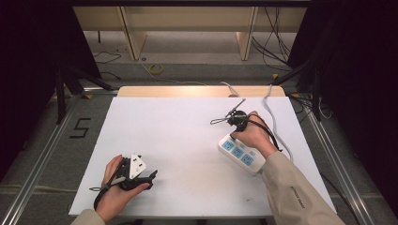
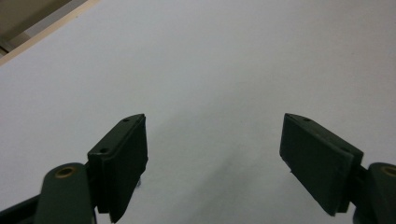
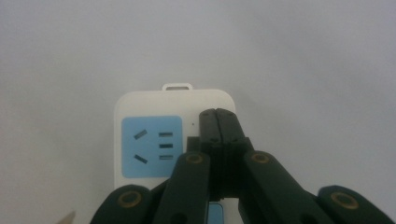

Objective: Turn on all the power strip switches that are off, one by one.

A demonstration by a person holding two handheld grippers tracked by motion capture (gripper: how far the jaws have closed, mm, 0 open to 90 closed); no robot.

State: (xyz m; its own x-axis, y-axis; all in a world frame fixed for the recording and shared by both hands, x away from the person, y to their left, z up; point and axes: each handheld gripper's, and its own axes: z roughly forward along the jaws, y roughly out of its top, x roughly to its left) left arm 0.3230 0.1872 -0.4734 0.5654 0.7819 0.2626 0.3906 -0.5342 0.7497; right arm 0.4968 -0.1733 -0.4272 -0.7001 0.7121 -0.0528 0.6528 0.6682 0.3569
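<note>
A white power strip [image 1: 240, 155] with blue socket faces lies at the right of the white table [image 1: 187, 140]. My right gripper [image 1: 233, 138] points down at the strip's far left end. In the right gripper view the right gripper [image 3: 217, 115] is shut, its black jaws pressed together with nothing between them. Its tips sit over the strip [image 3: 149, 105] just right of a blue socket [image 3: 152, 145]; I cannot tell whether they touch. My left gripper [image 1: 151, 177] rests low at the table's front left. In its own view the left gripper [image 2: 215, 140] stands open over bare white surface.
The strip's white cable [image 1: 274, 122] runs from its right side toward the back edge of the table. Behind the table are a wooden frame [image 1: 136, 37] and loose cables [image 1: 157, 69] on the floor. Metal rails [image 1: 42, 150] flank the table.
</note>
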